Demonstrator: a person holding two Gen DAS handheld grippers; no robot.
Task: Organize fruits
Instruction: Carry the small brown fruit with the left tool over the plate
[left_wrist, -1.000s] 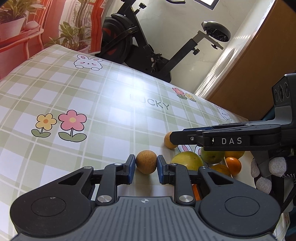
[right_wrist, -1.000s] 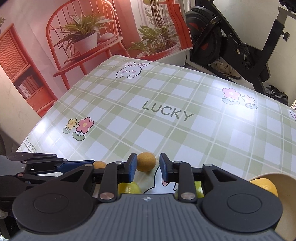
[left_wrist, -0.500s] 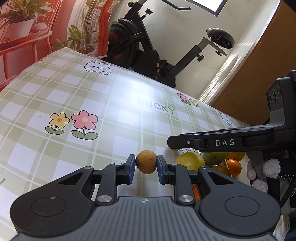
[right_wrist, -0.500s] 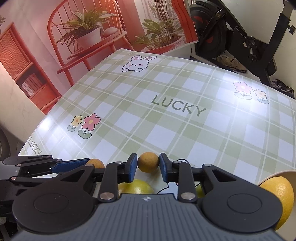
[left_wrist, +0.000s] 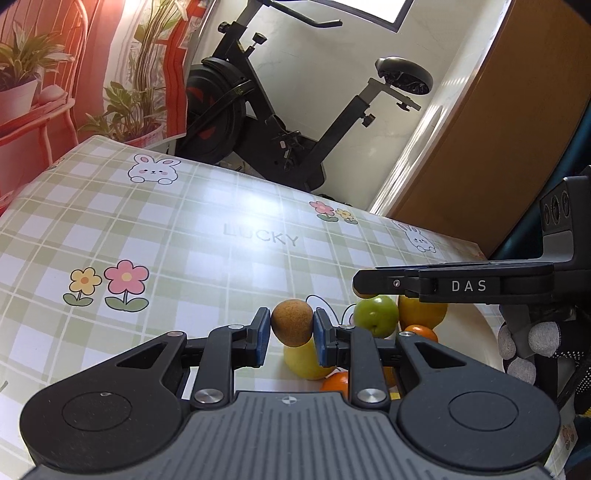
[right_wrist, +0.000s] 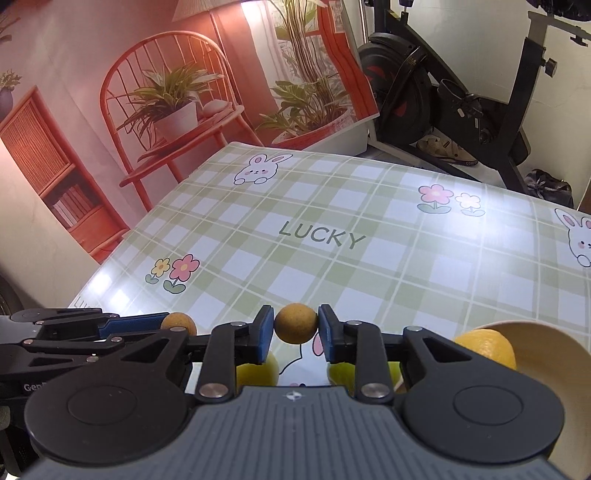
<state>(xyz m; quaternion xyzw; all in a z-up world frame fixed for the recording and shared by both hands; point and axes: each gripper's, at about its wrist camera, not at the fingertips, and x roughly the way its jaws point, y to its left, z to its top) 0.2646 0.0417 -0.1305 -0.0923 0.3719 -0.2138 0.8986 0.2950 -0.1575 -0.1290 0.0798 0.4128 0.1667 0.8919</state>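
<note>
Above checked counter (right_wrist: 388, 258), left hand-held gripper (left_wrist: 291, 328) pinching brown round fruit (left_wrist: 291, 322), right hand-held gripper (right_wrist: 296, 328) pinching yellow-brown round fruit (right_wrist: 295, 322).

Left gripper (left_wrist: 291, 328): angled down toward the table, blue pads clamped on a small brown round fruit (left_wrist: 291, 322), held clear of the surface. Right gripper (right_wrist: 296, 328): same downward tilt, pads pressed on a small yellow-brown round fruit (right_wrist: 295, 322). A gloved hand (left_wrist: 532, 347) shows at the right edge of the left wrist view, beneath the right gripper's body.
</note>
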